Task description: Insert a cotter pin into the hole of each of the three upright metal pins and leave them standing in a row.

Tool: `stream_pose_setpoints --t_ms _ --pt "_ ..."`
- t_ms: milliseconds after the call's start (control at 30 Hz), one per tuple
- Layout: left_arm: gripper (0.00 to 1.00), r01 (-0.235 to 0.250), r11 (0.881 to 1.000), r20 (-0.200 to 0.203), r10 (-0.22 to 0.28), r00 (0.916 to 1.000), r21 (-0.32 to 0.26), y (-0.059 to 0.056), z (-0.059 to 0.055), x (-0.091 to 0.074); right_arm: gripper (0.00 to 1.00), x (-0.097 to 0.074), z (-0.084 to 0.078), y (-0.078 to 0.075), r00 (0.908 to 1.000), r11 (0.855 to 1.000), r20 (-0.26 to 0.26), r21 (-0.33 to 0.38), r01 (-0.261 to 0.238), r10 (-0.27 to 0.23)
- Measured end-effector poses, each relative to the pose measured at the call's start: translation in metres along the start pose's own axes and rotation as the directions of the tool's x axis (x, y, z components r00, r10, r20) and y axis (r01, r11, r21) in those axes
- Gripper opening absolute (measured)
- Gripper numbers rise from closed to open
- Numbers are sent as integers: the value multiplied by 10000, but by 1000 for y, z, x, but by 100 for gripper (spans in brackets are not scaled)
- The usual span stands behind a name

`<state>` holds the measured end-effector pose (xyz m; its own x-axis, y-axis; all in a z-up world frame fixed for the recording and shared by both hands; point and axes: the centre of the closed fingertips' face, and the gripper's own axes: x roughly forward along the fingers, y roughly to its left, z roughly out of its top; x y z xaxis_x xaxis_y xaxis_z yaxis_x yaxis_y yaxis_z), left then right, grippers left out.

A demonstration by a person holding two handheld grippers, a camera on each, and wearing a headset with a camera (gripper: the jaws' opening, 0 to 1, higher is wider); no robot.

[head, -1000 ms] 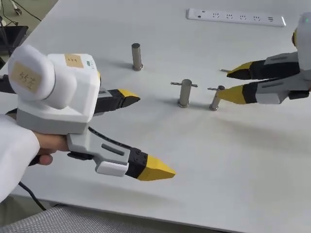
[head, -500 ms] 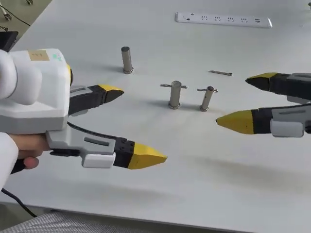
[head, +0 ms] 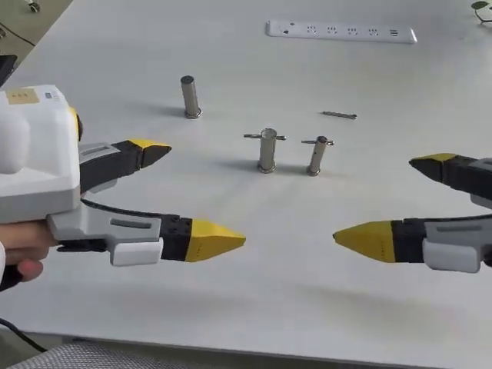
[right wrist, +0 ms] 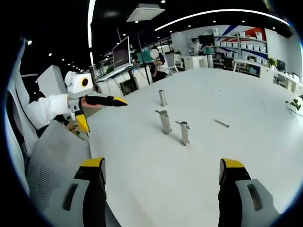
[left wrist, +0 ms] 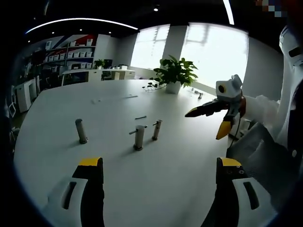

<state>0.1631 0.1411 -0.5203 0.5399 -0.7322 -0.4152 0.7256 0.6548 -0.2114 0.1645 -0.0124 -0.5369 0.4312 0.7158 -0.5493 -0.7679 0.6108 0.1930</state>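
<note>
Three metal pins stand upright on the white table. The far left pin [head: 189, 97] [left wrist: 81, 131] [right wrist: 162, 98] is bare. The middle pin [head: 267, 150] [left wrist: 138, 137] [right wrist: 164, 122] has a cotter pin through its top, and so does the right pin [head: 316, 156] [left wrist: 156, 129] [right wrist: 184, 133]. A loose cotter pin [head: 339, 115] [left wrist: 140, 117] [right wrist: 221, 123] lies flat behind them. My left gripper [head: 196, 192] [left wrist: 158, 165] is open at the near left, nothing between its jaws. My right gripper [head: 392, 200] [right wrist: 161, 165] is open at the near right, also empty.
A white power strip [head: 340, 31] lies at the table's far edge. In the left gripper view a potted plant [left wrist: 174, 75] stands at the table's end. In the right gripper view a grey chair back [right wrist: 52, 156] is close at the left.
My right gripper has drawn back from the right pin toward the near right and opened wide. The loose cotter pin now lies uncovered on the table. The camera shifted too.
</note>
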Motion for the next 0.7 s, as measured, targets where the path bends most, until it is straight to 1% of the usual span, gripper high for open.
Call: stream_pose_setpoints --t_ms 133,200,233,333,367,400,433,467,500,533,567,667,700 --pt "99 -348 9994 157 347 9993 91 11 6 0 98 0 -1 2 10000 9999 38 130 30 -31" --pt "99 -543 9983 319 536 9981 214 17 12 0 98 0 -1 4 10000 9998 94 211 29 -31" --pt "99 -711 9972 479 701 9964 212 23 17 0 98 -1 -1 5 9999 9997 118 247 39 -42" --pt "99 -1324 9909 877 1299 9876 231 43 32 1 98 -1 -4 6 9999 9993 85 358 76 -79" --pt "98 -1571 9873 1026 1540 9827 236 53 38 1 98 -2 -5 6 9999 9991 92 404 88 -92" --pt "96 -1707 9851 1102 1673 9797 214 59 42 2 98 -3 -5 7 9999 9990 118 432 89 -94" --pt "95 -1925 9810 1270 1881 9739 230 70 49 3 98 -4 -4 7 9998 9988 157 482 89 -97" --pt "93 -2103 9774 1355 2054 9693 225 78 53 4 98 -5 -4 7 9998 9986 179 512 98 -107" --pt "91 -2250 9741 1361 2198 9660 235 85 55 6 98 -6 -4 8 9997 9985 196 526 116 -126" --pt "89 -2475 9685 1386 2416 9604 268 96 58 8 98 -7 -4 7 9996 9985 216 530 149 -160" --pt "86 -2544 9667 1373 2484 9589 276 100 58 10 97 -8 -4 7 9996 9985 213 532 158 -170" --pt "78 -2994 9532 1093 2934 9497 430 128 60 21 97 -12 -2 5 9991 9976 317 636 261 -282" --pt "76 -3039 9516 1048 2978 9489 470 133 61 25 96 -13 -2 5 9990 9974 335 662 280 -303"
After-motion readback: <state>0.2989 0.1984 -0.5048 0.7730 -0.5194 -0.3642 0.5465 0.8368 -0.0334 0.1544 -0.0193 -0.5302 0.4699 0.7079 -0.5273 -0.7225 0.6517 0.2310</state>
